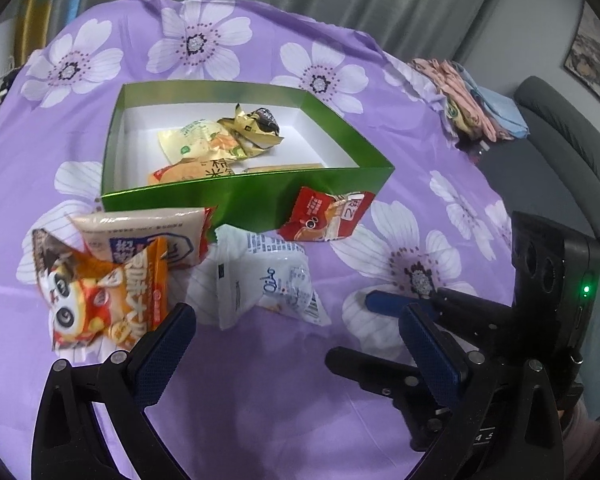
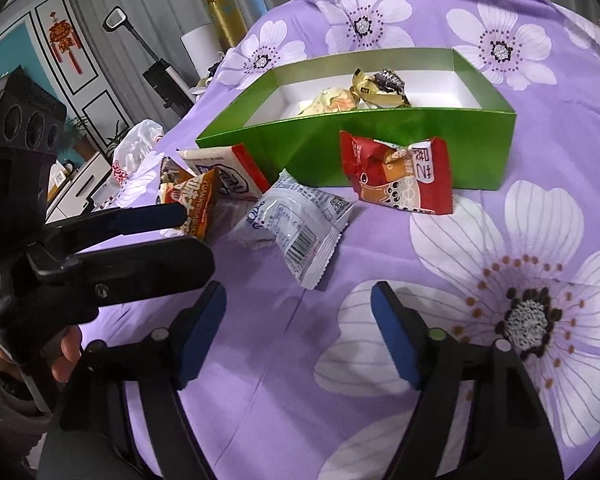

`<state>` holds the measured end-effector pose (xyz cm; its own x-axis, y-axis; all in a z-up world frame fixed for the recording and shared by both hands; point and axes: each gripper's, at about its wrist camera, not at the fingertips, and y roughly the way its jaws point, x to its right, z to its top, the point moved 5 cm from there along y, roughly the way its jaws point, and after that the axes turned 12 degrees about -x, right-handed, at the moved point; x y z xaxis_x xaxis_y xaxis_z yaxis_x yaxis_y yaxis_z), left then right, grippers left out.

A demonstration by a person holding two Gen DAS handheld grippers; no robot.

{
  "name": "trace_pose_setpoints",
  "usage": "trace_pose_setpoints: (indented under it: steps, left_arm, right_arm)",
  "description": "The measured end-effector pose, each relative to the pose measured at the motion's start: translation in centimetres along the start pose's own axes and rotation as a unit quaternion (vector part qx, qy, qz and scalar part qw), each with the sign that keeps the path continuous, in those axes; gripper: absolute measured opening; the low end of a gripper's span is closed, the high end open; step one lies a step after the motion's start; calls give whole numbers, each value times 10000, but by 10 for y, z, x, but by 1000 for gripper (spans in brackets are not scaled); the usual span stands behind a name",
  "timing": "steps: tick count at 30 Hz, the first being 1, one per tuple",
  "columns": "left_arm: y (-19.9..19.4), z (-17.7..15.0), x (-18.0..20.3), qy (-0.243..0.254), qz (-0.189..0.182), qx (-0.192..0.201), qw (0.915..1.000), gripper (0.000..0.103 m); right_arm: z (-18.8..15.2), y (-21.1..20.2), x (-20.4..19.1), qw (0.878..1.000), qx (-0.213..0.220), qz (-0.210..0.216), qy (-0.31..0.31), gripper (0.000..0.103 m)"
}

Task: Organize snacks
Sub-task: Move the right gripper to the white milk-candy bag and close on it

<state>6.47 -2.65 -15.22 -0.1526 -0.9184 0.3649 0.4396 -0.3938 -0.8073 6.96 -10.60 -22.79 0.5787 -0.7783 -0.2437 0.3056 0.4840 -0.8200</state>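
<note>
Holding snack packets: green box

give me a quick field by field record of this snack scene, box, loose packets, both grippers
surface: purple flowered cloth
box: green box, open top, white inside
in box: yellow packet, gold and black wrapper, orange packet near the front wall
outside, in front of box: red packet, white packet, beige packet, orange panda packet
red packet: leaning against the box front
left gripper: open, empty, nearest the white packet
right gripper: open, empty, above the cloth
left to put away: four packets
</note>
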Motion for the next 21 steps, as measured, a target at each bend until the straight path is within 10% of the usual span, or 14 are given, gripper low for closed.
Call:
trace_pose_setpoints:
  steps: [21]
  left_arm:
    - [34,23,-28,-349,-272,-266,9987,49]
  right_arm:
    - [34,38,6,9997,-185,47,-128,41]
